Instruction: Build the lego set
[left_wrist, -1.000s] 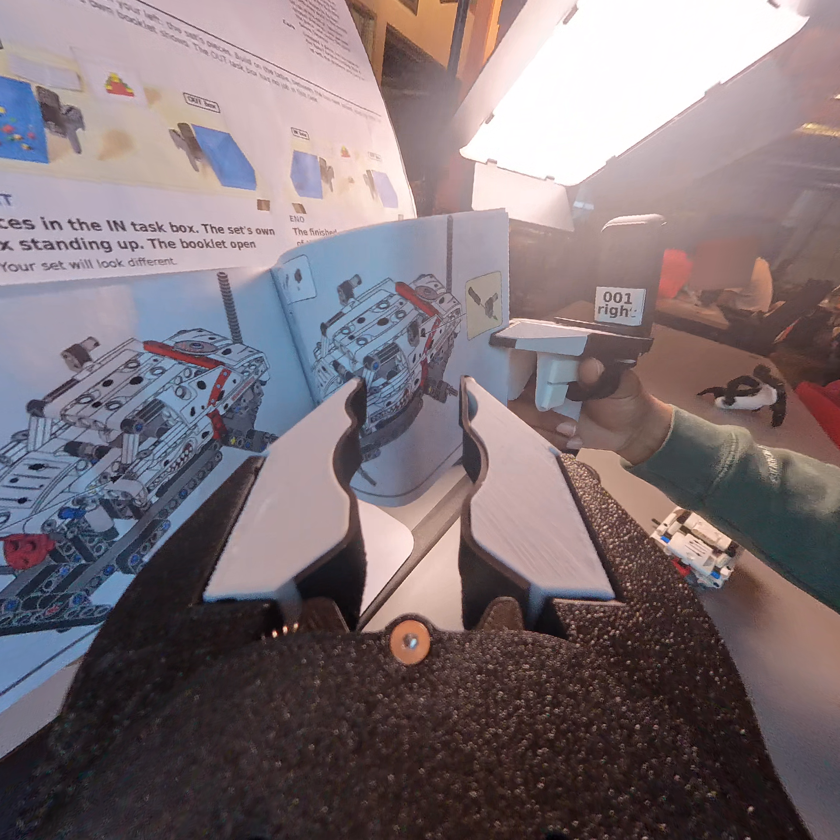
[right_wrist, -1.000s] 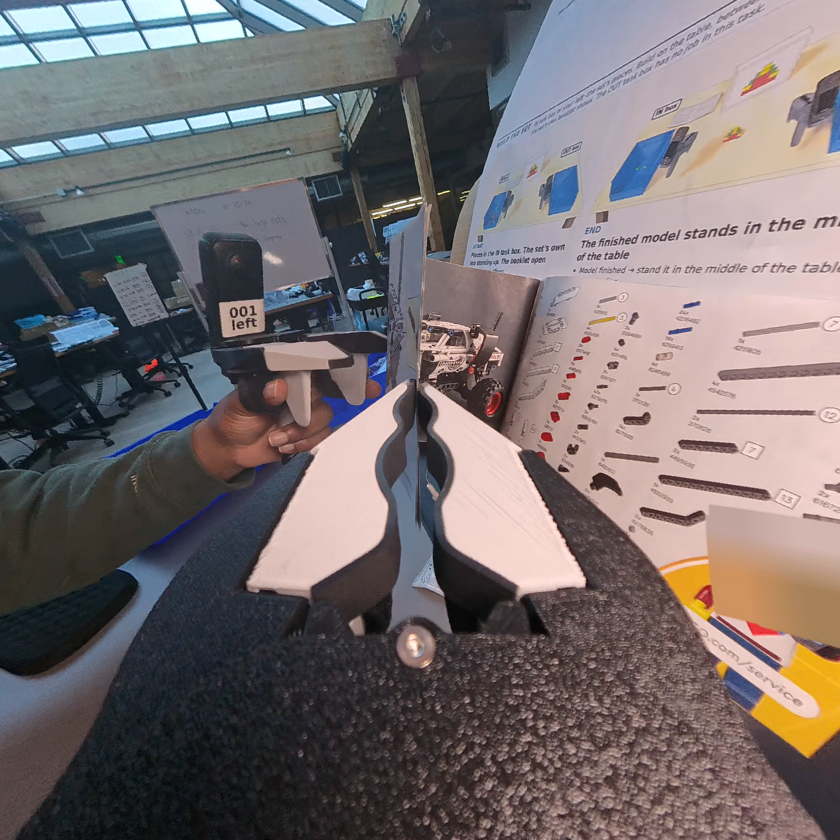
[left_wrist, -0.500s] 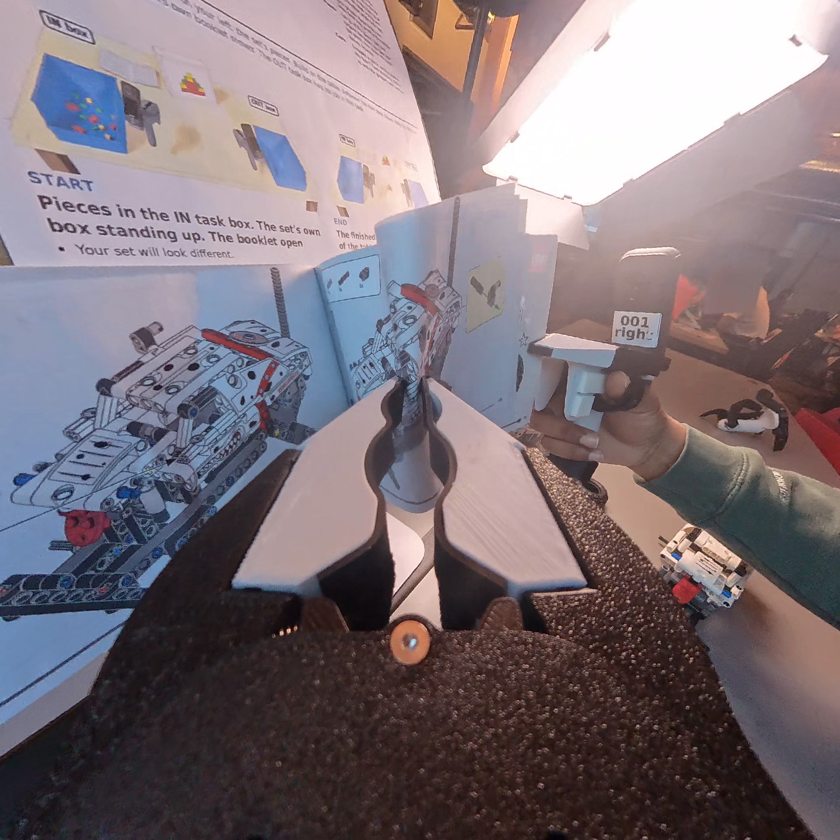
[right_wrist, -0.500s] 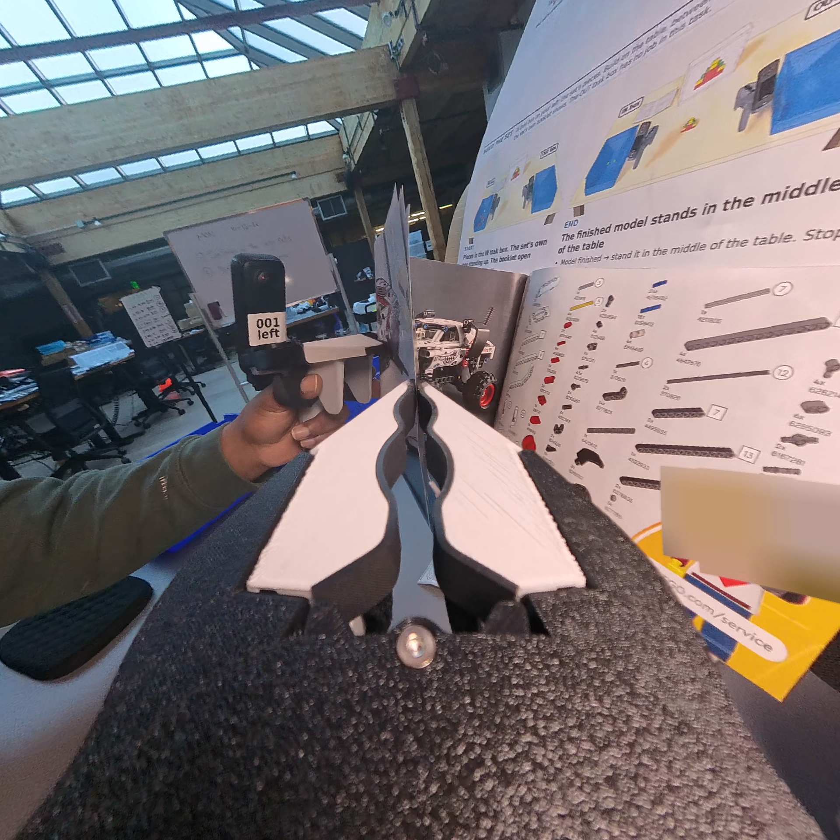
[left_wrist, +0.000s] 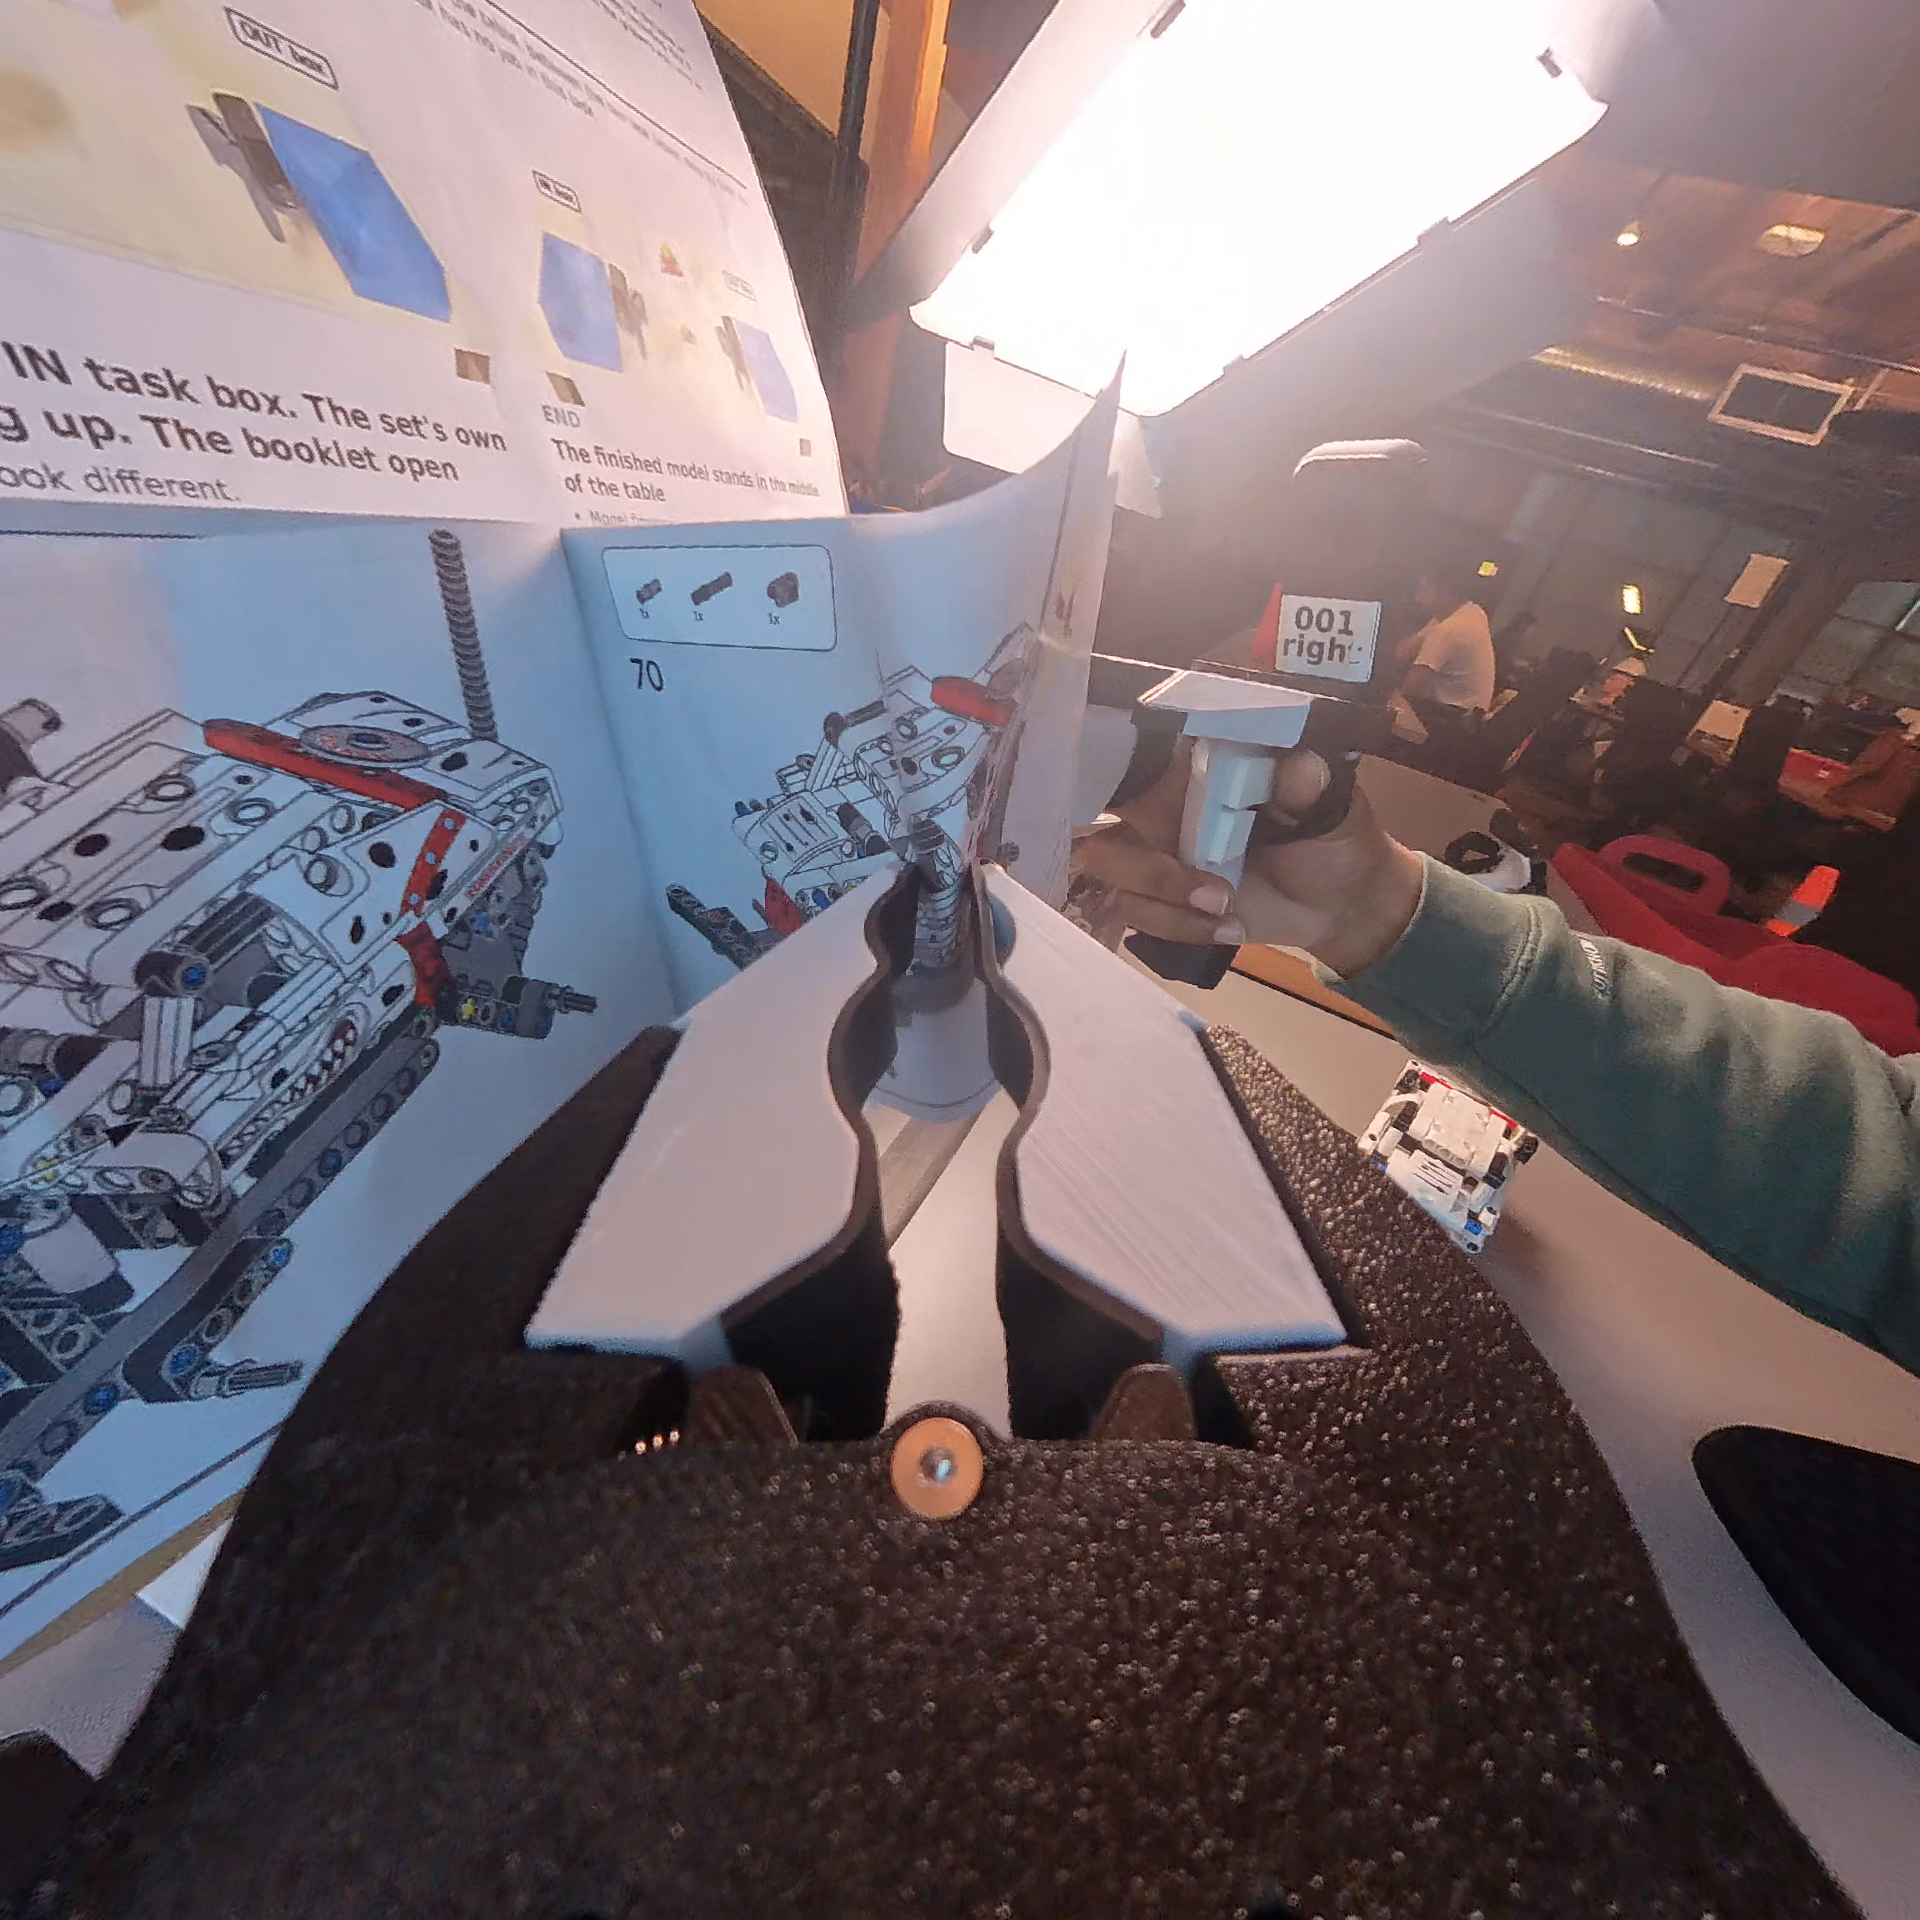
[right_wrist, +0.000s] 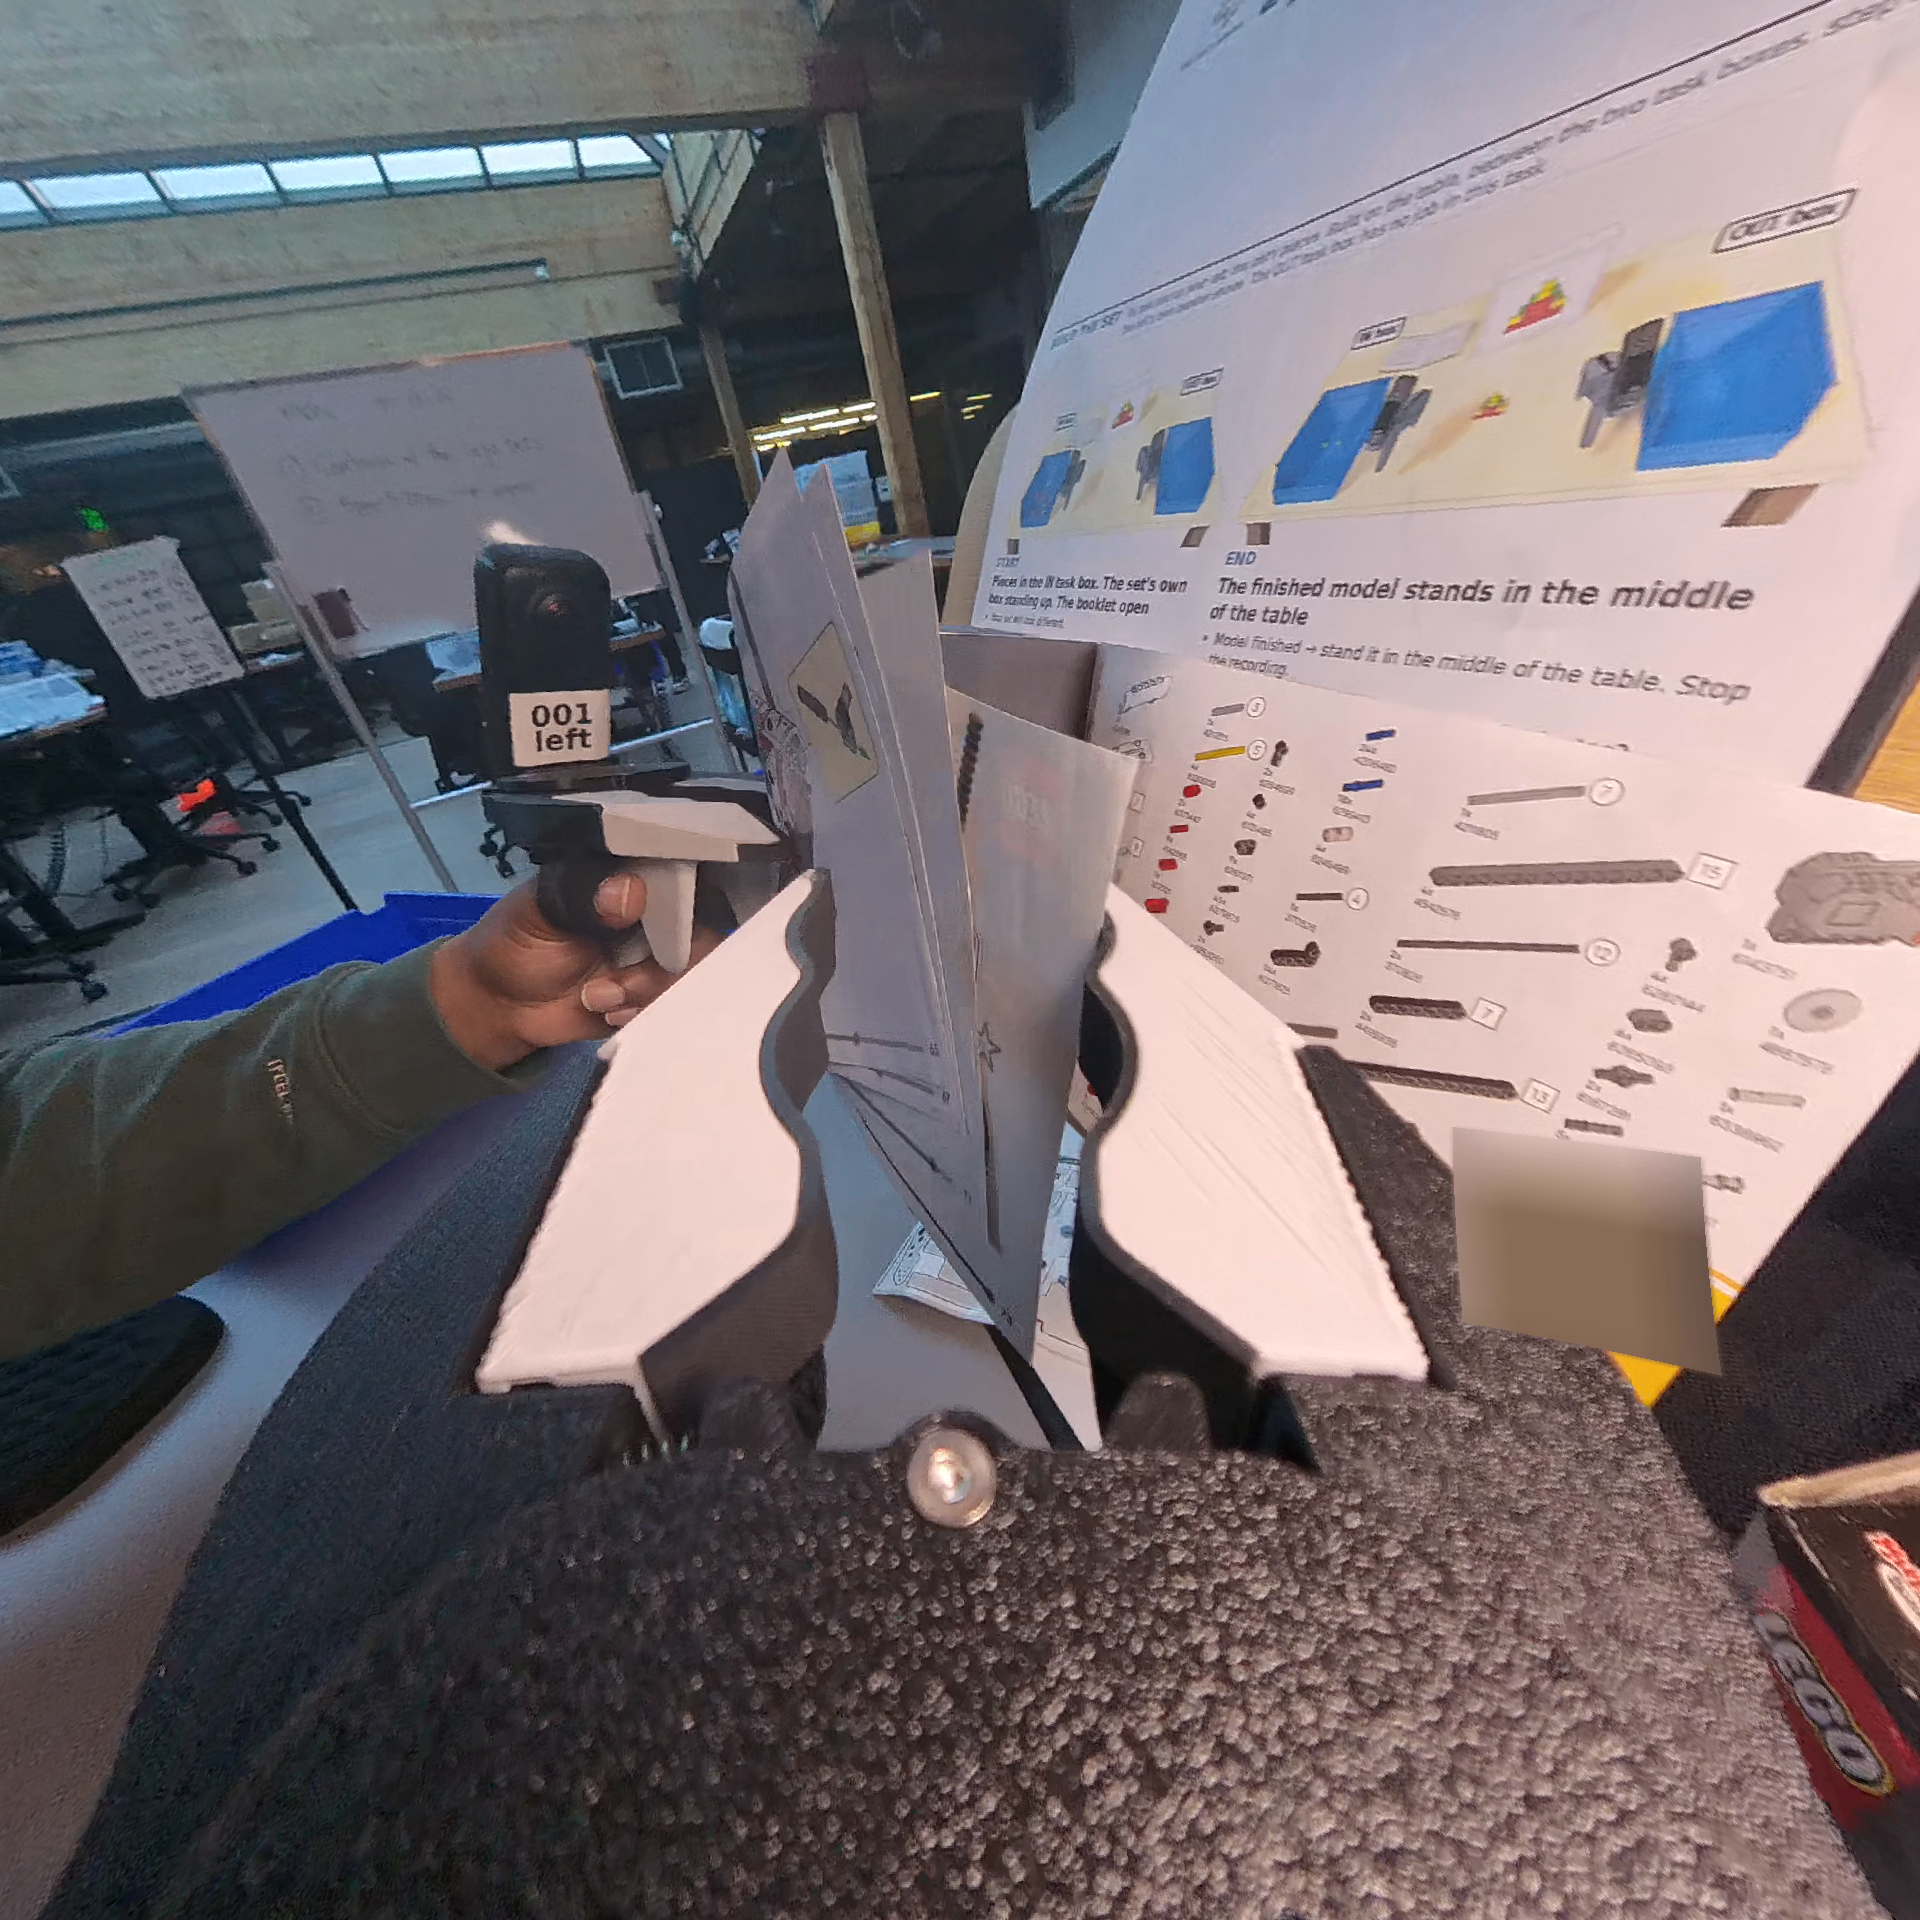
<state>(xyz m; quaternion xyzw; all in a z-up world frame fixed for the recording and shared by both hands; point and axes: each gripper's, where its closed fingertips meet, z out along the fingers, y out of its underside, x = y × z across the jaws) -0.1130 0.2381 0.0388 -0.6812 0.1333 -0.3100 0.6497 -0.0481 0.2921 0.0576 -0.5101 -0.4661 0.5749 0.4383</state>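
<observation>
The instruction booklet (left_wrist: 343, 852) stands open against a poster. My left gripper (left_wrist: 938, 873) is shut on the outer edge of its lifted page (left_wrist: 821, 748), which bends towards me. In the right wrist view several loose pages (right_wrist: 914, 935) fan upright between the wide-apart fingers of my right gripper (right_wrist: 961, 904), which is open and not pinching them. The left gripper (right_wrist: 764, 821) shows there too, reaching the pages from the left. A small white, partly built lego model (left_wrist: 1449, 1153) sits on the grey table (left_wrist: 1662, 1455) to the right.
A large instruction poster (right_wrist: 1507, 468) stands behind the booklet. The booklet's parts-list page (right_wrist: 1507, 935) lies open at right. A lego box corner (right_wrist: 1839, 1642) is at bottom right. A blue bin (right_wrist: 312, 956) sits behind the left sleeve (right_wrist: 208, 1143). A bright lamp panel (left_wrist: 1247, 187) hangs above. One gripper's finger ends stand about 10 cm off the other's.
My left gripper closed from open onto the page edge and drew it over. My right gripper, shut on the pages before, has opened and the pages now fan loose between its fingers.
</observation>
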